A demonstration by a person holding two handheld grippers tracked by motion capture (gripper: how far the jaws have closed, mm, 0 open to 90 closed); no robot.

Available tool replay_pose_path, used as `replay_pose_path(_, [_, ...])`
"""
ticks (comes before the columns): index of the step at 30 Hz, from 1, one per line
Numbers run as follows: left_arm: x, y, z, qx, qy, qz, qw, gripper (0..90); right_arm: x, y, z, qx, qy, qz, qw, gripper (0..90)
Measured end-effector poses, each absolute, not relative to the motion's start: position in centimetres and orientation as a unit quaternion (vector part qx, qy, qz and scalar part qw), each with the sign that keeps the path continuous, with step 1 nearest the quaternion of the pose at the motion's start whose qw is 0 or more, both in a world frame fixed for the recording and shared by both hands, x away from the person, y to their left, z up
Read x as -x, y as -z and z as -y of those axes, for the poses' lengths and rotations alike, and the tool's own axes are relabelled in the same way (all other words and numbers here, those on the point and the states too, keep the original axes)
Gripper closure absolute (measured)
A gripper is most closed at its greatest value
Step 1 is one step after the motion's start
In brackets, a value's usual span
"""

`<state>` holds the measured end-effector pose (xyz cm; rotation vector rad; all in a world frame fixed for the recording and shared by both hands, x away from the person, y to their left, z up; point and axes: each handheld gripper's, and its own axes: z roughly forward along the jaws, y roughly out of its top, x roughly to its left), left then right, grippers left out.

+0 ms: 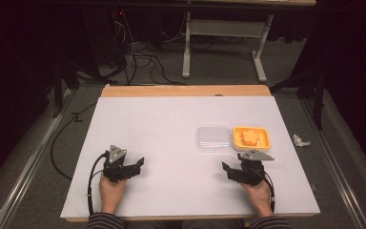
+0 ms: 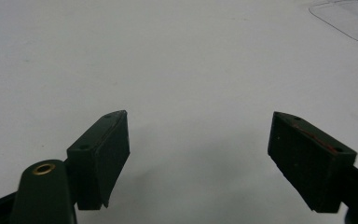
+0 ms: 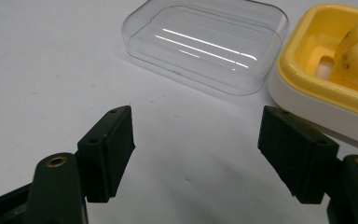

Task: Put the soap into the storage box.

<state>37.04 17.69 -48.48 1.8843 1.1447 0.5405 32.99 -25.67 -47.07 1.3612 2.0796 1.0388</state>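
Here the clear lid (image 3: pixel 207 44) and yellow dish (image 3: pixel 307 70) lie just ahead of the right claw (image 3: pixel 196 154), its jaws apart and empty, hand low near the bench's (image 1: pixel 171 124) near edge.

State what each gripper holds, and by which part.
Nothing is held. The left gripper and the right gripper both stand open over the bare table, short of the clear lid.

White table (image 1: pixel 171 143) stood on grey floor (image 1: pixel 43 157). Crumpled white scrap (image 1: pixel 301 140) lay on the floor right of the table. Black cables (image 1: pixel 143 59) trailed beyond the far edge, near a pale desk frame (image 1: pixel 187 47).
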Motion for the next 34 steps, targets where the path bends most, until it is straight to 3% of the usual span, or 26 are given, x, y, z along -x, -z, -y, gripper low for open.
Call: replay_pose_path(34, [-37.0, 48.5, -17.7, -0.752, -0.217, -0.457, 0.422, 21.1, -32.9, 48.0, 24.9, -0.474, -0.377, -0.76, 0.236, 29.9])
